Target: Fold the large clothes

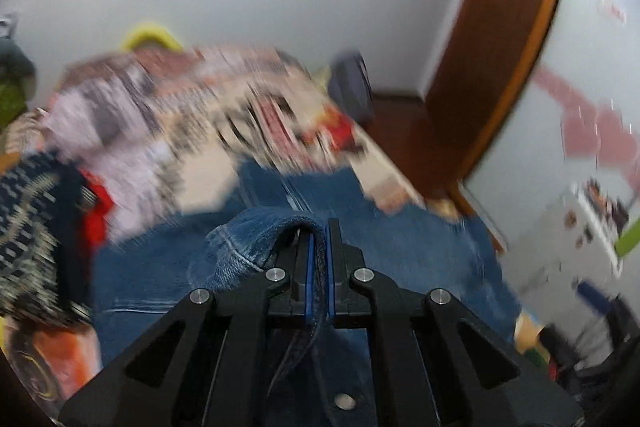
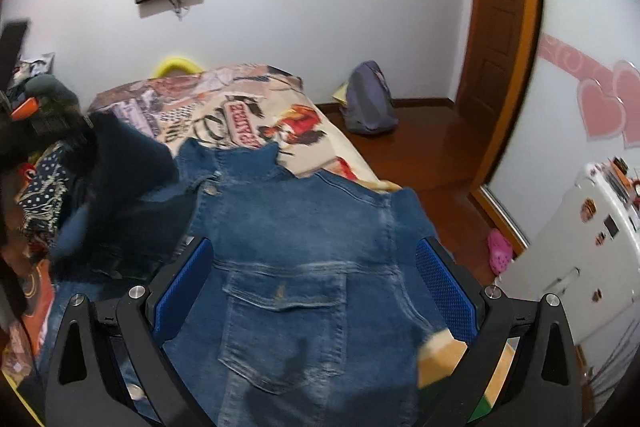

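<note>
While spread on the printed bedspread (image 2: pixel 248 131), denim jacket (image 2: pixel 288 259): left tool (image 1: pixel 319 247) pinching its edge, right tool (image 2: pixel 316 279) wide, unladen.

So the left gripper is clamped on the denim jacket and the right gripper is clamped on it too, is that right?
Not quite. The left gripper is clamped on the denim jacket, but the right gripper is open, its jaws spread wide over the jacket's chest pocket, gripping nothing. The right wrist view shows this.
</note>
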